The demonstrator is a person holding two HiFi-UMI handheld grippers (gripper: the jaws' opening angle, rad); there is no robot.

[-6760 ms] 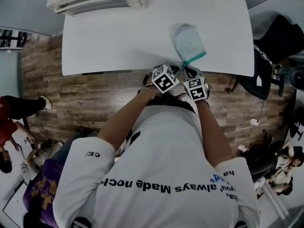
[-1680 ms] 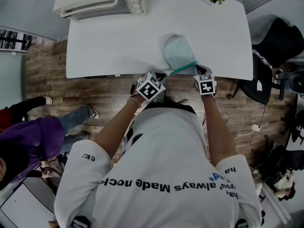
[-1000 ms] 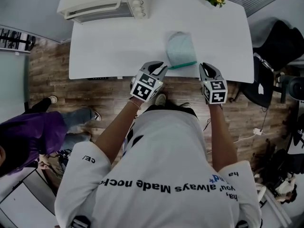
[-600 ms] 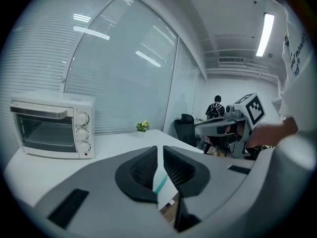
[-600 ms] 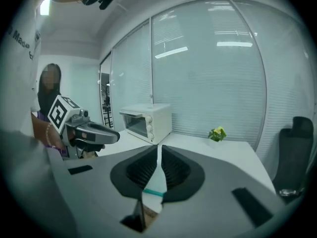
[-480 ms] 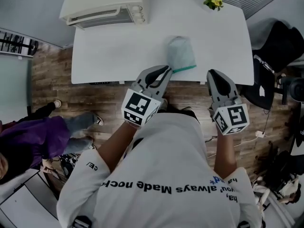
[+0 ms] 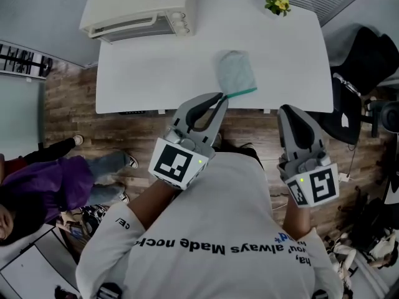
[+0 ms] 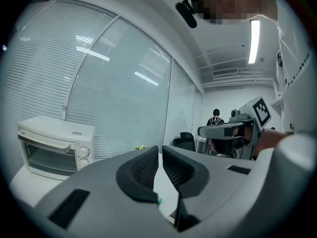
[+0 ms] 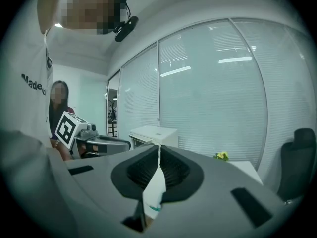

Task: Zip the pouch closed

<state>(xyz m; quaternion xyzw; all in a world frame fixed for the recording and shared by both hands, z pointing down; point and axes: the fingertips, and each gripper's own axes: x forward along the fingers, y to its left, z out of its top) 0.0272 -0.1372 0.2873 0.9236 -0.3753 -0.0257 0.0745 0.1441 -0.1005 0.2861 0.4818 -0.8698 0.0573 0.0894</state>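
The pale green pouch (image 7: pixel 235 70) lies flat on the white table (image 7: pixel 156 61), its teal zipper edge (image 7: pixel 242 93) along the near side, close to the table's front edge. Nothing touches it. My left gripper (image 7: pixel 218 97) is raised close to the head camera, its tip just over the pouch's near left corner; the jaws are shut and empty. My right gripper (image 7: pixel 285 109) hangs to the right, off the table's front edge, also shut and empty. In each gripper view the jaws point level across the room, and the other gripper (image 8: pixel 233 130) (image 9: pixel 99 140) shows beside them.
A white toaster oven (image 7: pixel 134 8) stands at the table's back left and a small yellow flower plant (image 7: pixel 277 5) at the back right. A black chair (image 7: pixel 368 55) is right of the table. A person in purple (image 7: pixel 37 185) is on the wooden floor at the left.
Both grippers have left the pouch's zipper edge, drawn back toward the body and risen toward the camera. The pouch stays on the table.
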